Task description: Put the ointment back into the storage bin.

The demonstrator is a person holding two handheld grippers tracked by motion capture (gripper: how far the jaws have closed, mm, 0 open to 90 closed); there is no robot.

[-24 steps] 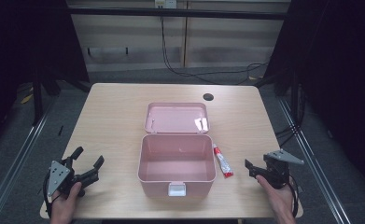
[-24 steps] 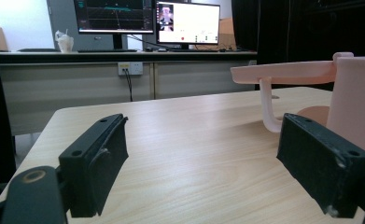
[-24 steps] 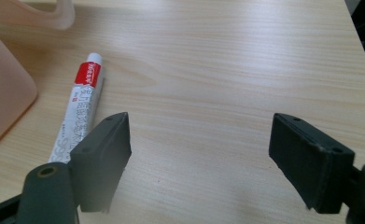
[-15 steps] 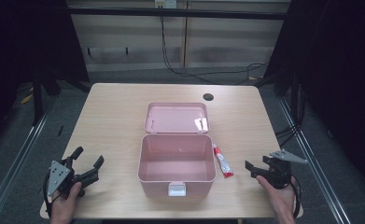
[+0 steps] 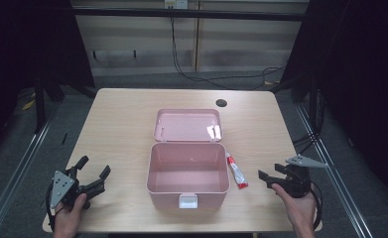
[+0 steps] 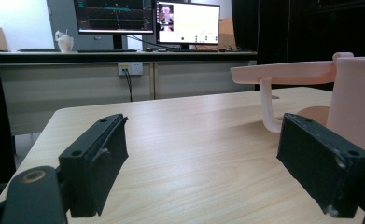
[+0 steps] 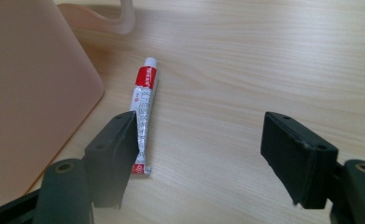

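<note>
Dark walls and a grey floor surround a light wooden table (image 5: 122, 129) with a round hole (image 5: 221, 103) near its 12 o'clock edge. At about 8 o'clock on the table, the person's left hand (image 5: 68, 218) holds the left gripper (image 5: 93, 171), its jaws spread wide with bare wood between them. In the left gripper view those jaws frame empty tabletop, with two monitors (image 6: 147, 21) on a desk far behind.

At the table's centre sits a pink box (image 5: 188, 174), open and empty, with a white latch (image 5: 188, 201) on its 6 o'clock wall. Its lid (image 5: 187, 125) lies flat behind it toward 12 o'clock.

Just beside the box at its 3 o'clock side lies a small red and white tube (image 5: 236, 171), resting on the wood, apart from both grippers.

At about 4 o'clock, the right hand (image 5: 295, 210) holds the right gripper (image 5: 271, 177), jaws wide apart and pointing toward the tube. In the right gripper view the tube (image 7: 143, 100) lies past the left-hand jaw, its white cap away from the camera.
</note>
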